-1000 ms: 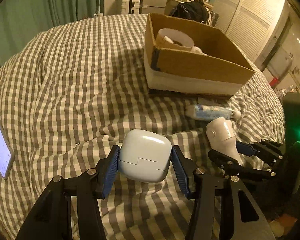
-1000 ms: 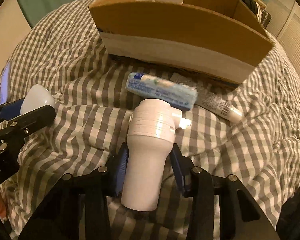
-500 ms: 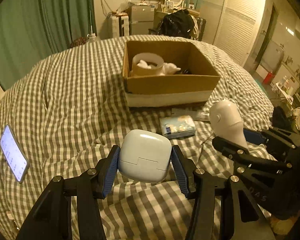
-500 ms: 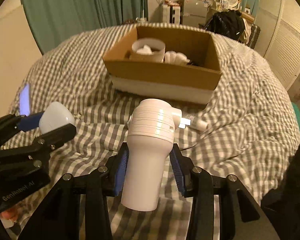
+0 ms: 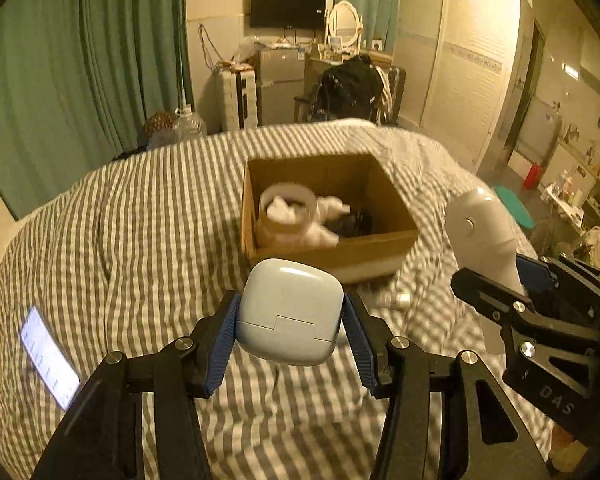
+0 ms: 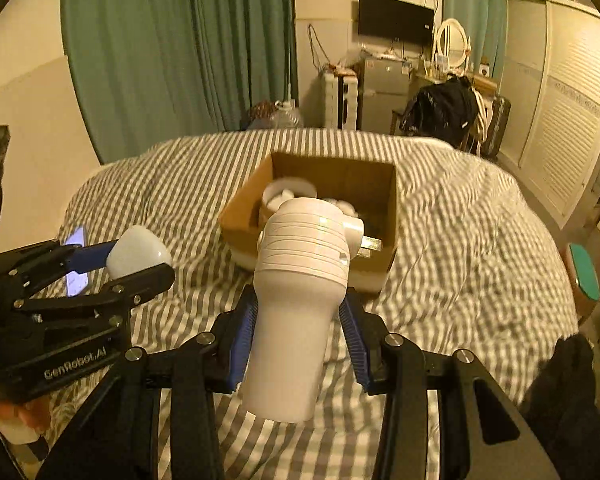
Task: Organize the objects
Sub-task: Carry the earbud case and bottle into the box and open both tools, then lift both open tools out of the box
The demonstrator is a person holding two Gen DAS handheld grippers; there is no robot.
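"GenRobot.AI"-marked left tool (image 6: 138, 258) clenched on pale case (image 5: 290, 312), right tool (image 6: 296, 344) on white plug-in device (image 6: 300, 280).

A bed covered by a grey-and-white checked quilt (image 5: 148, 240) was seen under warm yellowish light. Long green curtains (image 5: 80, 64) were hung at ten o'clock. A black flat screen (image 5: 288, 7) was mounted on the cream wall at twelve o'clock, above a small grey fridge (image 6: 382, 94). White louvred wardrobe doors (image 5: 464, 80) were set at two o'clock.

Glossy plastic case (image 5: 290, 312); matt cardboard box (image 5: 332, 258).
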